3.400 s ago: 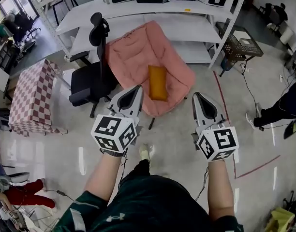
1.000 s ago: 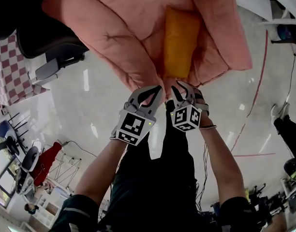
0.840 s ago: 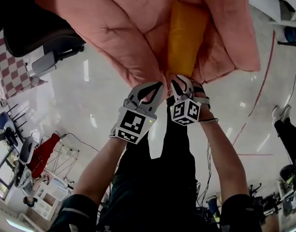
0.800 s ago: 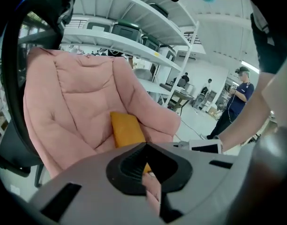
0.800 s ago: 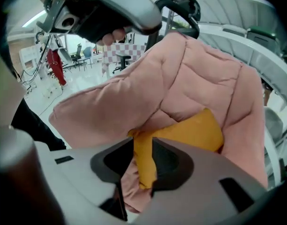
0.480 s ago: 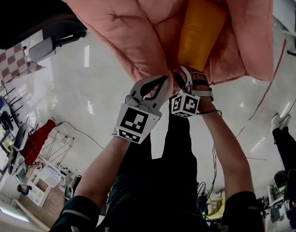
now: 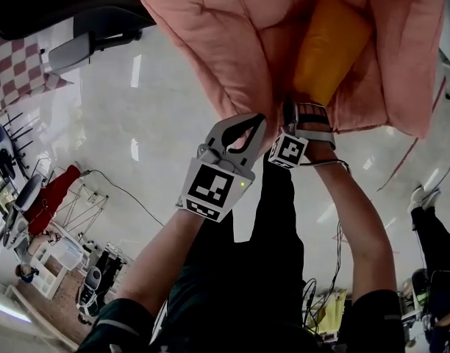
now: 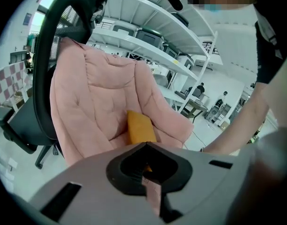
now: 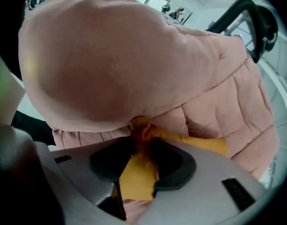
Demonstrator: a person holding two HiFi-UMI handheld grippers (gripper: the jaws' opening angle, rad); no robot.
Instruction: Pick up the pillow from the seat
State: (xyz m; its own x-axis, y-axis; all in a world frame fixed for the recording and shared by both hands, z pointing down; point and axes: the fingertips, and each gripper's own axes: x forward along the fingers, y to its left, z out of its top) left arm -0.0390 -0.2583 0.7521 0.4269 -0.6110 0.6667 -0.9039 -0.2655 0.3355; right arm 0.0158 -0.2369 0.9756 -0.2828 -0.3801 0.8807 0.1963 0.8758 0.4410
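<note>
Between the jaws of your right gripper (image 9: 139, 136), which had just been opening and stood released, sat a corner of the orange pillow (image 9: 136, 172) on the pink seat (image 7: 225, 28); your left gripper (image 8: 146, 145) kept its jaws clenched on nothing, the pillow ahead of them.

Glossy pale floor (image 7: 159, 101) reflecting overhead lights. Black office chair (image 7: 56, 9) and checked cloth (image 7: 15, 72) at left. White metal shelves (image 8: 134, 6) stand behind.

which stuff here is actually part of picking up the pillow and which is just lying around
Part of the job:
orange pillow
pink seat under it
right claw, jaws have just been opening, pillow's corner between them
left claw, shut, nothing in it

Just lying about:
black office chair
checked cloth
shelving
</note>
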